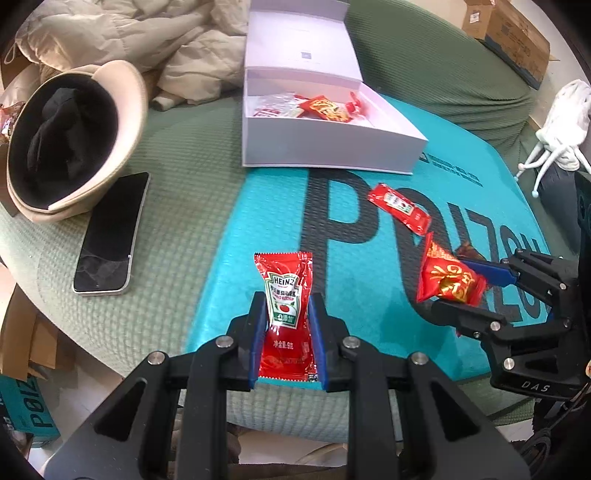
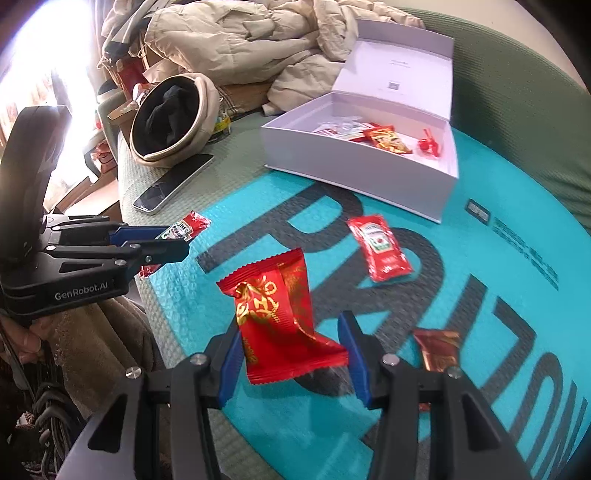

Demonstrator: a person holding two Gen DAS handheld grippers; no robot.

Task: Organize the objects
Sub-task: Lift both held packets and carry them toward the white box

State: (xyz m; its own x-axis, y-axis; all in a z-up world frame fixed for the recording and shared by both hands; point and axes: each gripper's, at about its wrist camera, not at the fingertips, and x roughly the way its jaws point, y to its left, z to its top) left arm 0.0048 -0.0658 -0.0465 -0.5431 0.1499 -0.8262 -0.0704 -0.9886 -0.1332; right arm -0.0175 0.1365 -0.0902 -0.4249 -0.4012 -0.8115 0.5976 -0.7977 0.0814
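My left gripper (image 1: pixel 287 306) is shut on a red Heinz ketchup packet (image 1: pixel 285 314), held above the teal mailer; it also shows in the right wrist view (image 2: pixel 181 230). My right gripper (image 2: pixel 293 336) is shut on a red and gold snack packet (image 2: pixel 284 325), seen from the left wrist view too (image 1: pixel 448 280). A second ketchup packet (image 1: pixel 400 208) (image 2: pixel 380 247) lies on the teal mailer. An open white box (image 1: pixel 325 147) (image 2: pixel 354 173) holds several packets and sweets.
A beige hat (image 1: pixel 74 140) and a phone (image 1: pixel 110 236) lie left on the green cushion (image 1: pixel 184 184). Another red snack packet (image 2: pixel 439 347) lies near my right gripper. A beige jacket (image 2: pixel 240 33) is piled behind. Cardboard boxes (image 1: pixel 509 33) stand far right.
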